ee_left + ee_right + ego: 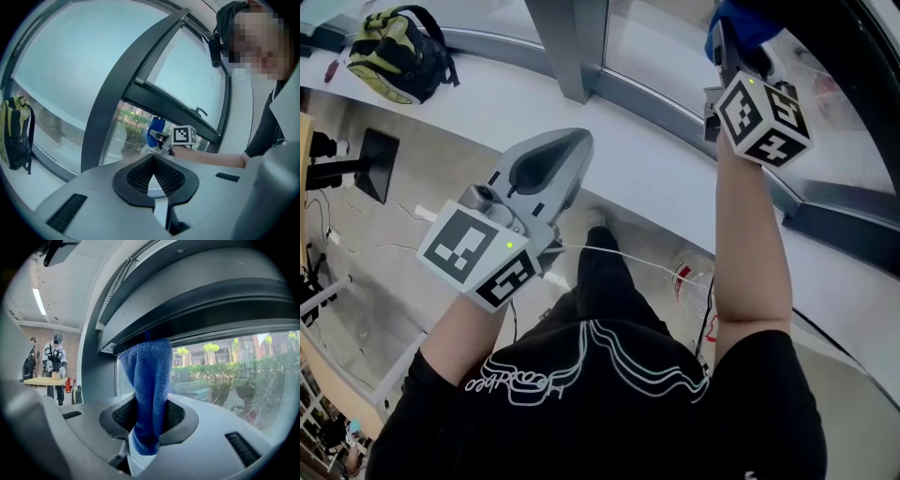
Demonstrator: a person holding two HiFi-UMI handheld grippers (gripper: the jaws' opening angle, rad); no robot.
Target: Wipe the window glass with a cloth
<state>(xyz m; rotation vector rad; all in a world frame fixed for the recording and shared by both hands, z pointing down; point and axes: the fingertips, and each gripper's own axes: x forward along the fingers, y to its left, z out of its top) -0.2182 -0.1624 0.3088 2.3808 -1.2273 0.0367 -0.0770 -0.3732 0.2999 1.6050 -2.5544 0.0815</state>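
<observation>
Wiping seems barely begun: the right tool (149, 426) pinches a blue cloth (147, 380) between its jaws, raised near the window glass (225, 373) just below the dark frame (211, 301). Contact is unclear, so the next move calls for pressing the cloth flat and sweeping it across the pane. The left tool (154, 187) hangs low, jaws pressed together on nothing, and the only container, a backpack (394, 54) on the sill (656, 178), hides its contents.
</observation>
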